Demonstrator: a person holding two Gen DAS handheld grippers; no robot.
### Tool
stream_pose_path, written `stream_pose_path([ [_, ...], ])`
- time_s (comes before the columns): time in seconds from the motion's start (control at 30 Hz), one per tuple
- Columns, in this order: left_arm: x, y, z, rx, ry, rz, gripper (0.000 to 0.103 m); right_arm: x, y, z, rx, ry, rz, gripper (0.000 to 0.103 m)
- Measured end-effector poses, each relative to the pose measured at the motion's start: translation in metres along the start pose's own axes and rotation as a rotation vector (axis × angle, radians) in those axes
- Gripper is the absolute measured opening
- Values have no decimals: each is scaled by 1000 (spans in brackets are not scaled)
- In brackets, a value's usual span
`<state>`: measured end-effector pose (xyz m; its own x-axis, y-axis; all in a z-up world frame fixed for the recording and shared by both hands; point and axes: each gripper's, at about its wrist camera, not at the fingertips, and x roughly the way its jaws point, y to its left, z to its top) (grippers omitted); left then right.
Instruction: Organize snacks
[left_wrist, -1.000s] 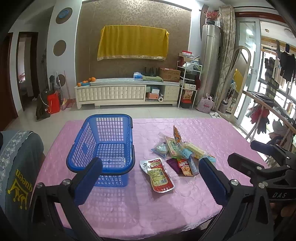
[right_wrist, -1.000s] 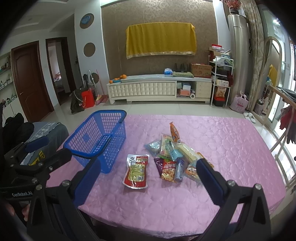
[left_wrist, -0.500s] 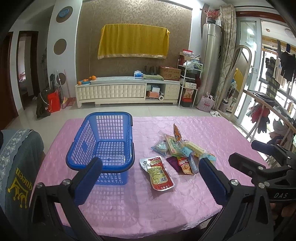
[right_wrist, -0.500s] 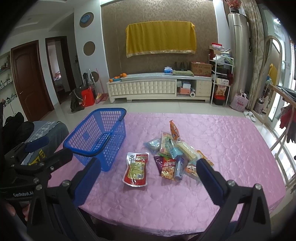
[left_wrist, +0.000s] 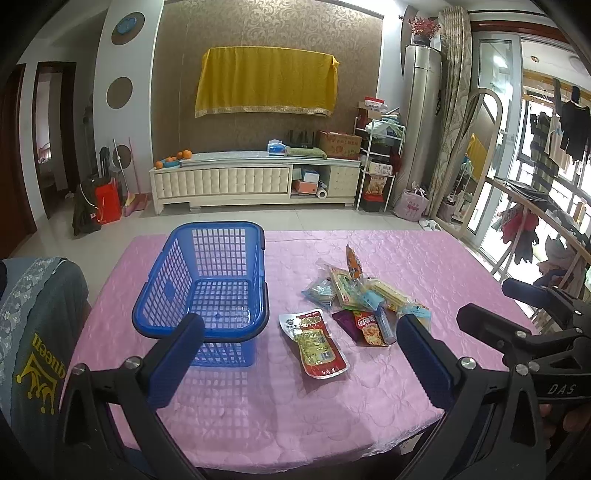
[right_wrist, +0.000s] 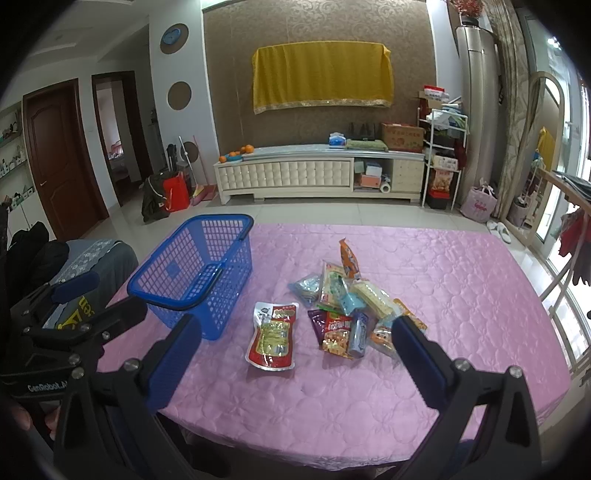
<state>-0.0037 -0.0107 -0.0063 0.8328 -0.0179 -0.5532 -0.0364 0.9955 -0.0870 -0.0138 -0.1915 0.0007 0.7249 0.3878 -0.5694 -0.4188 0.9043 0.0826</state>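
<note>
An empty blue plastic basket (left_wrist: 207, 284) (right_wrist: 199, 273) stands on the left of a pink-clothed table (left_wrist: 295, 406) (right_wrist: 443, 295). To its right lies a red and yellow pouch (left_wrist: 316, 341) (right_wrist: 273, 334), apart from a heap of several small snack packets (left_wrist: 365, 299) (right_wrist: 351, 302). My left gripper (left_wrist: 299, 354) is open and empty, held above the near edge in front of the basket and pouch. My right gripper (right_wrist: 295, 354) is open and empty, above the near edge facing the pouch and heap. Each gripper shows at the side of the other's view.
A grey-covered chair with yellow print (left_wrist: 37, 332) stands at the table's left. Beyond the table are a tiled floor, a white TV cabinet (left_wrist: 255, 181) and a yellow-draped screen (left_wrist: 266, 85). A drying rack with clothes (left_wrist: 535, 221) is on the right.
Both grippers have risen slightly and tilted a little; the basket and snacks sit slightly lower and closer in the views. Nothing on the table has moved.
</note>
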Motion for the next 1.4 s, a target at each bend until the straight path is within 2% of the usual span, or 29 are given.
stream_pose_path([
  [1.03,-3,0,1,-8,7,-13,103,-2,2,-1,-11,8,3,103],
  [1.2,-4,0,3,-18,6,-17,103,-6,4,0,-26,-4,4,103],
  [1.4,-1,-5,12,-7,12,-11,103,-10,-2,5,-51,-51,-33,103],
])
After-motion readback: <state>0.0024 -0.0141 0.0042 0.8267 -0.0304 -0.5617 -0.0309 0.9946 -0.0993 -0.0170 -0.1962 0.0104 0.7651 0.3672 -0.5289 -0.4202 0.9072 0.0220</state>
